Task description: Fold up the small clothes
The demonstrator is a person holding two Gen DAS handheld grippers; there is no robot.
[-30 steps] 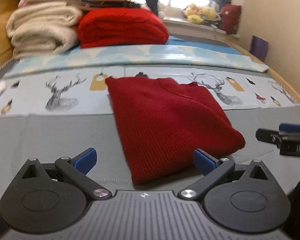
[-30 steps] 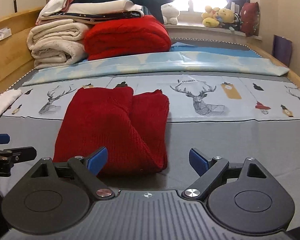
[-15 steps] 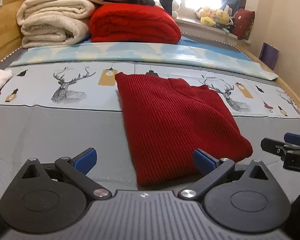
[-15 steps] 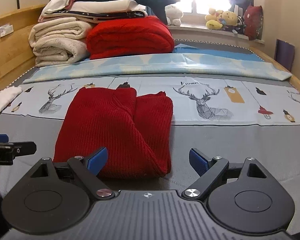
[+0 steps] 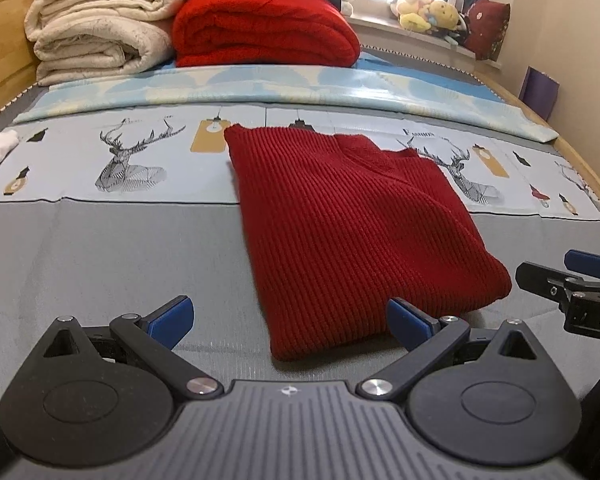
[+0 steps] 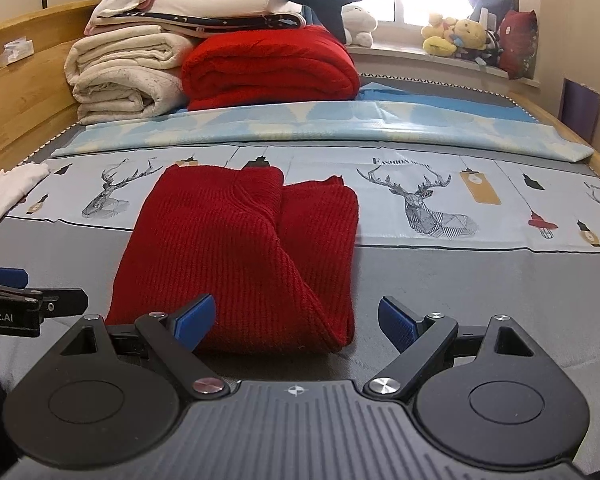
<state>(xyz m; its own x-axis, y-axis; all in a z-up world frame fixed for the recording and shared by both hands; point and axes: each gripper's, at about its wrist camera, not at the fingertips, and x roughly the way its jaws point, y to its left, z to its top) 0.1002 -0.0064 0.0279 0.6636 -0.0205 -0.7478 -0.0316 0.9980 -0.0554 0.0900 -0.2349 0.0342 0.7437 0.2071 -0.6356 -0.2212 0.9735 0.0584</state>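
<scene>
A dark red knit sweater [image 5: 348, 224] lies folded into a thick rectangle on the bed, half on the grey cover and half on the deer-print sheet; it also fills the middle of the right wrist view [image 6: 240, 256]. My left gripper [image 5: 288, 320] stands open just short of the sweater's near edge, holding nothing. My right gripper [image 6: 296, 320] is open too, its left fingertip in front of the sweater's near right corner. Each gripper shows at the edge of the other's view: the right one [image 5: 572, 280] and the left one [image 6: 16, 292].
Folded cream blankets [image 6: 120, 76] and a red blanket [image 6: 268, 68] are stacked at the head of the bed, with more bedding on top. A small white cloth [image 6: 8, 192] lies at the left. Wooden bed rails [image 6: 20, 128] run along both sides; soft toys [image 6: 456, 36] sit on the windowsill.
Both grippers have risen or tilted slightly, so the bed and sweater sit lower in view. The sweater has not moved and both grippers stay open.
</scene>
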